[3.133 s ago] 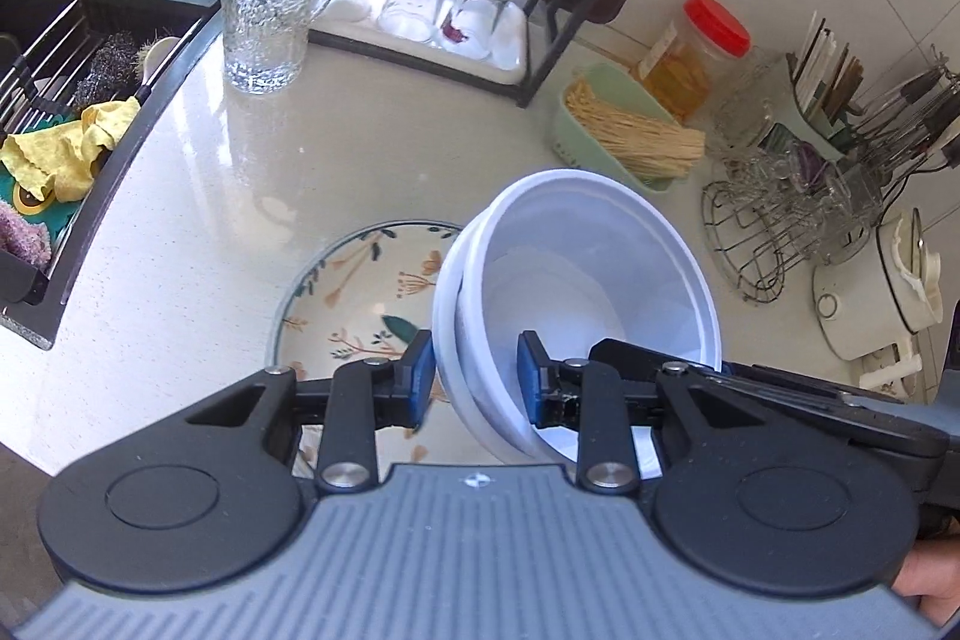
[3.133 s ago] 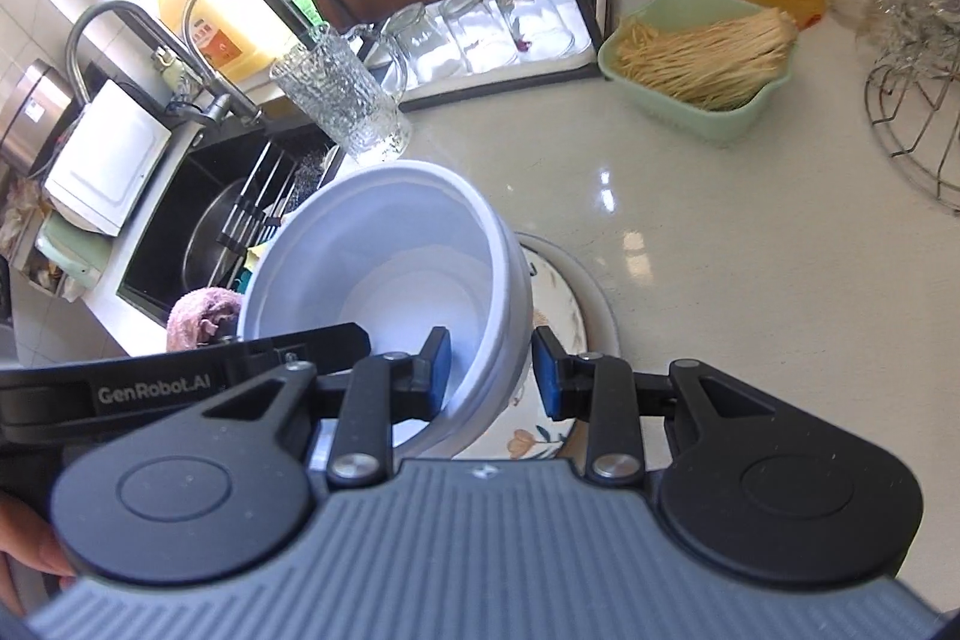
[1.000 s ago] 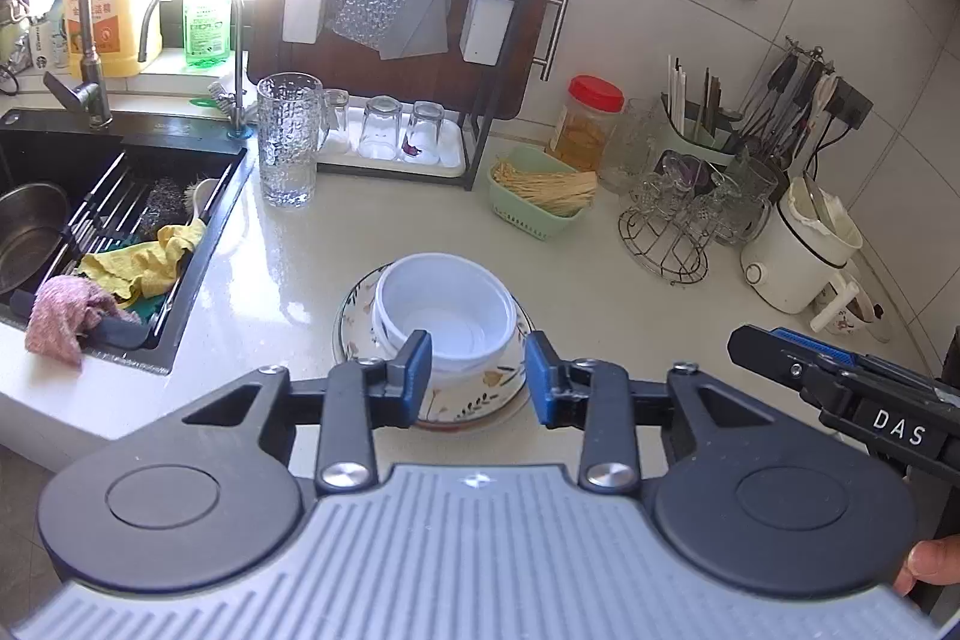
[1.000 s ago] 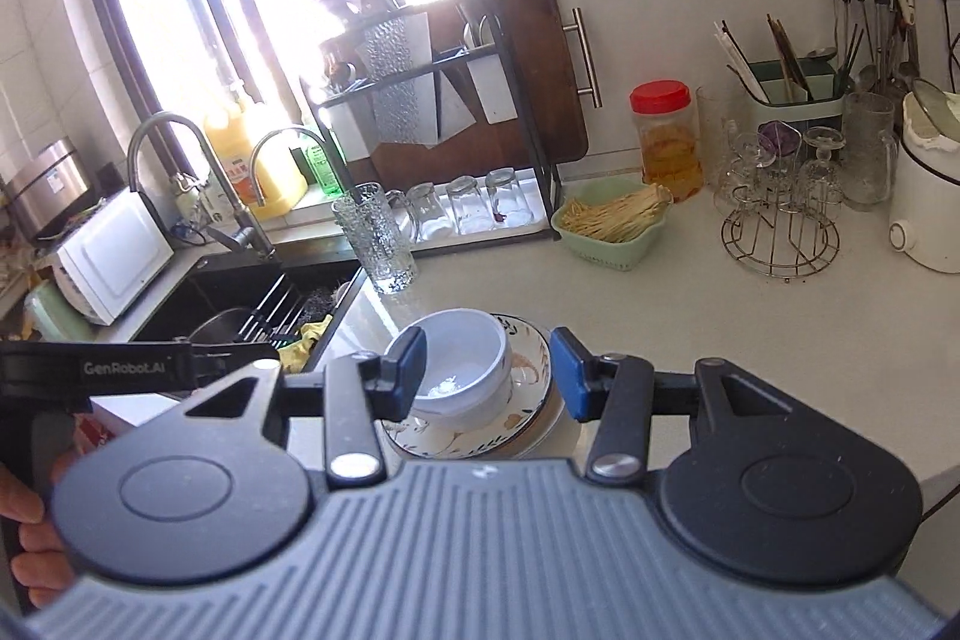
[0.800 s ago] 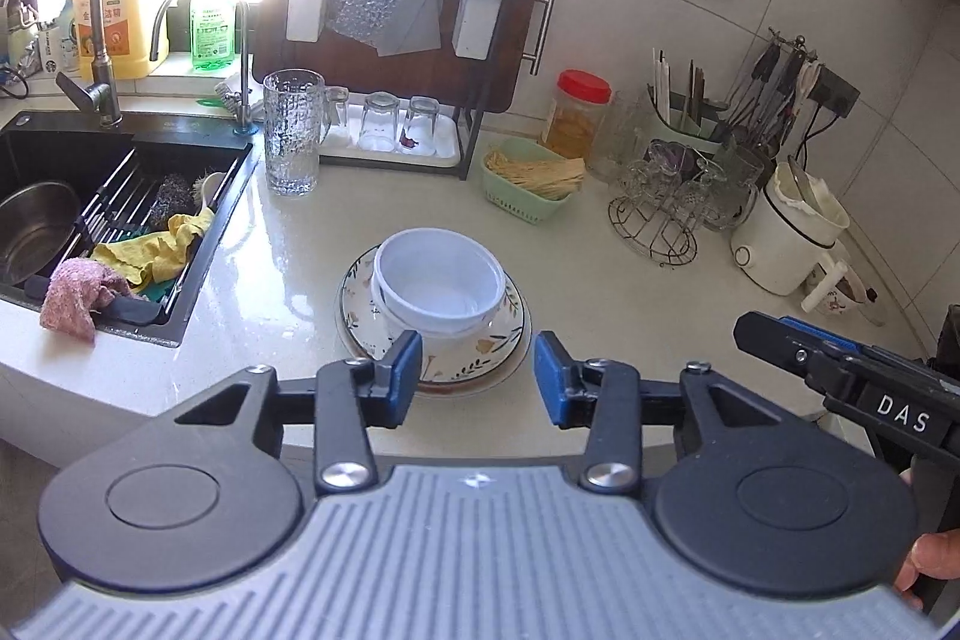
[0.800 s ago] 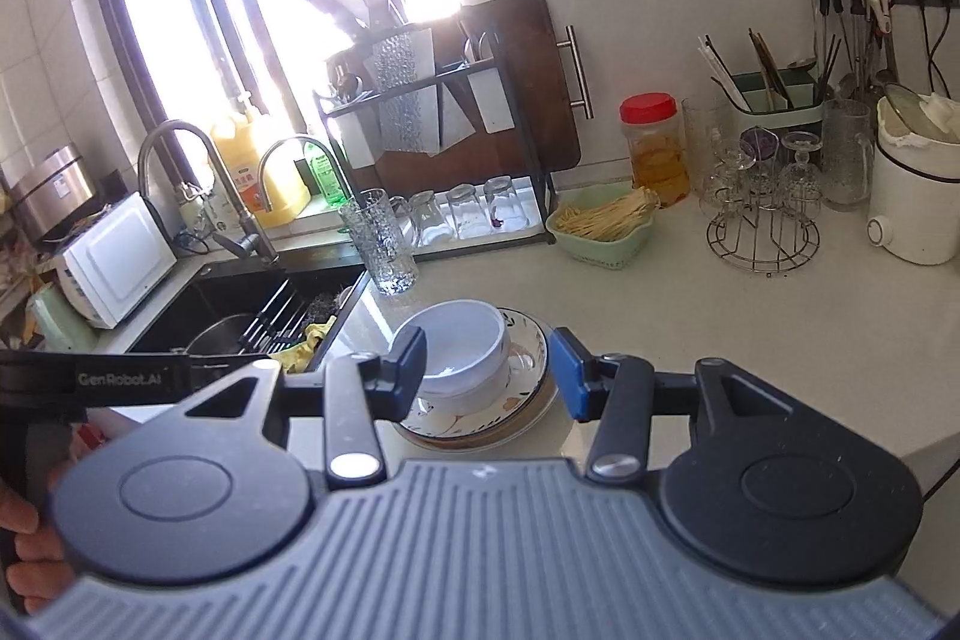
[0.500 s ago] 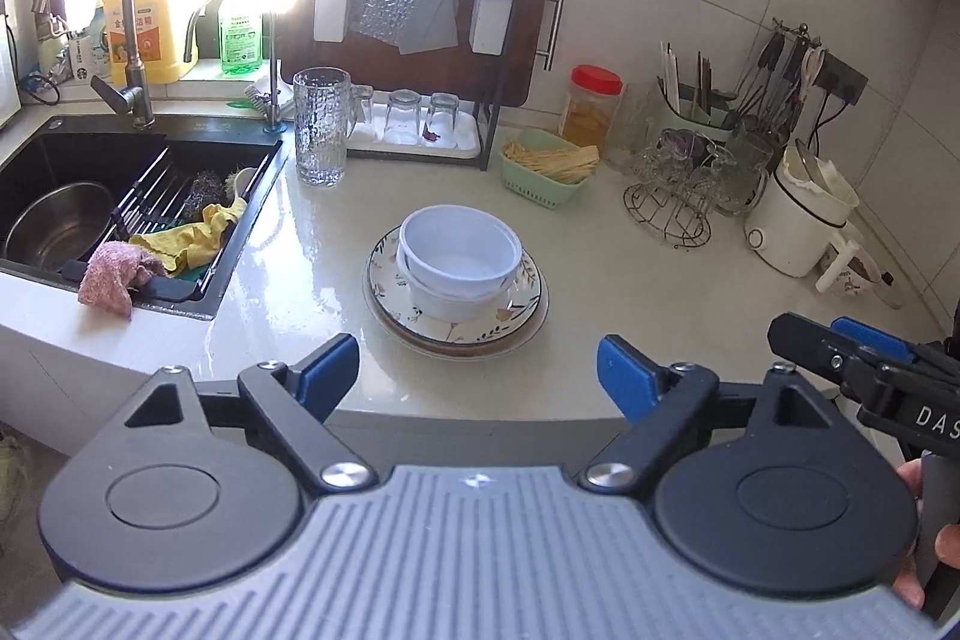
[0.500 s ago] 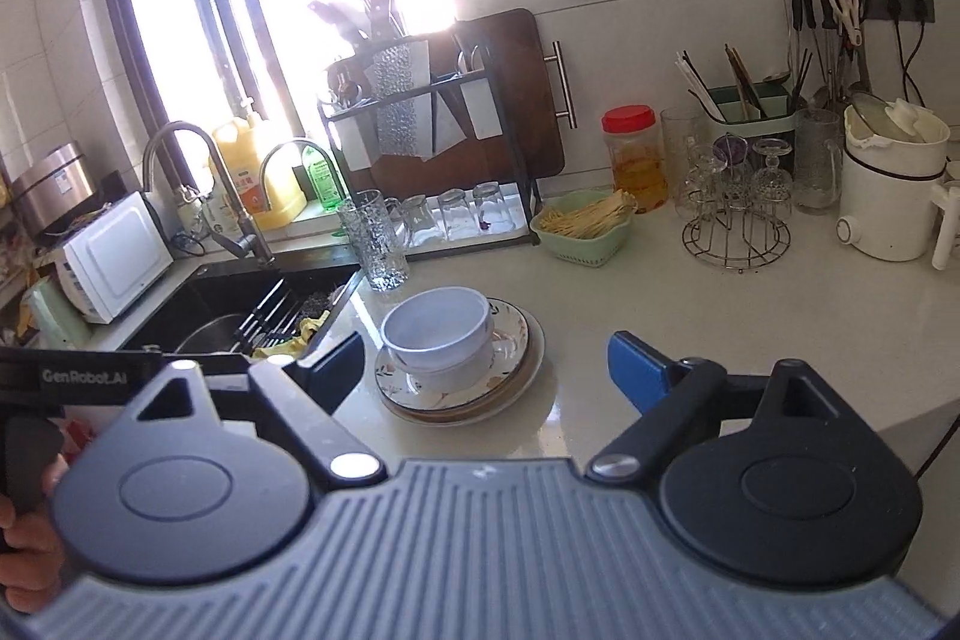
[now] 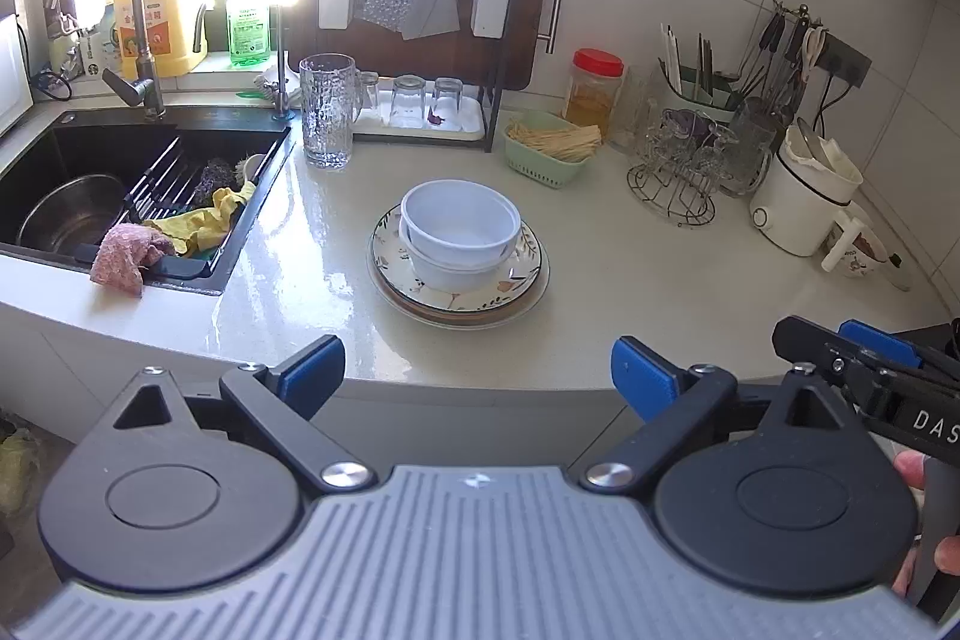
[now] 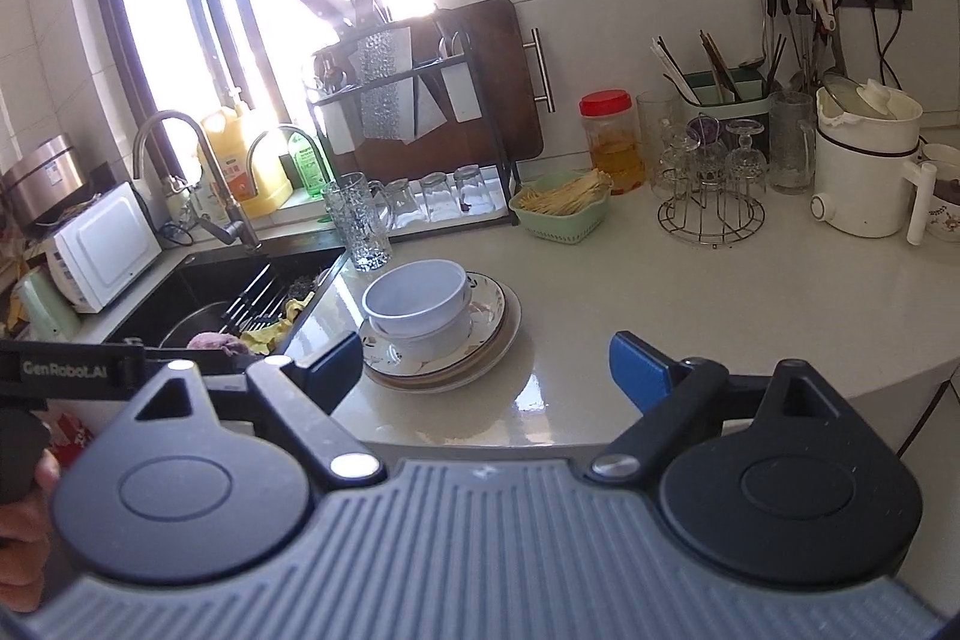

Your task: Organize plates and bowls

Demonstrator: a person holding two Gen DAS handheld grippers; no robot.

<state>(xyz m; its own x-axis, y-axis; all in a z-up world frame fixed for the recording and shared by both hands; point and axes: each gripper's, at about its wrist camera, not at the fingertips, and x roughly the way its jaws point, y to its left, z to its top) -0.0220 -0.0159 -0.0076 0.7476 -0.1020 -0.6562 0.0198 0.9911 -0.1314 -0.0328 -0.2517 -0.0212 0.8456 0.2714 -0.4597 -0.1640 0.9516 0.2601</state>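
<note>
Resting on the countertop (image 9: 630, 274), the stack of plates (image 9: 528, 280) serves as the reference landmark for all positions below. Two white bowls (image 9: 459, 226) are nested one inside the other and sit on the top plate, which carries a floral pattern; at least two plates lie beneath them, stacked flat.

Left gripper (image 9: 477, 376): jaws spread wide, empty. It is positioned in front of the plate stack, off the near counter edge, well apart from the stack and touching nothing.

Right gripper (image 10: 486, 367): jaws spread wide, empty. It also sits in front of the plate stack (image 10: 498, 334), clear of the bowls (image 10: 417, 301) and of the countertop (image 10: 720, 304).

Surrounding items, relative to the plate stack:
- Sink (image 9: 114, 154): to the left, holding a metal pot (image 9: 69, 217), a yellow cloth (image 9: 210, 223) and a pink cloth (image 9: 126, 256) draped over its near edge.
- Textured glass mug (image 9: 326, 109): behind and to the left, upright, near the sink corner.
- Rack with inverted glasses (image 9: 414, 100): directly behind, against the wall.
- Green basket (image 9: 549, 148) of pale sticks: behind and to the right.
- Red-lidded jar (image 9: 594, 91): behind the basket.
- Wire stand of glassware (image 9: 681, 172): to the right.
- White kettle (image 9: 801, 205): farther right, near the wall.
</note>
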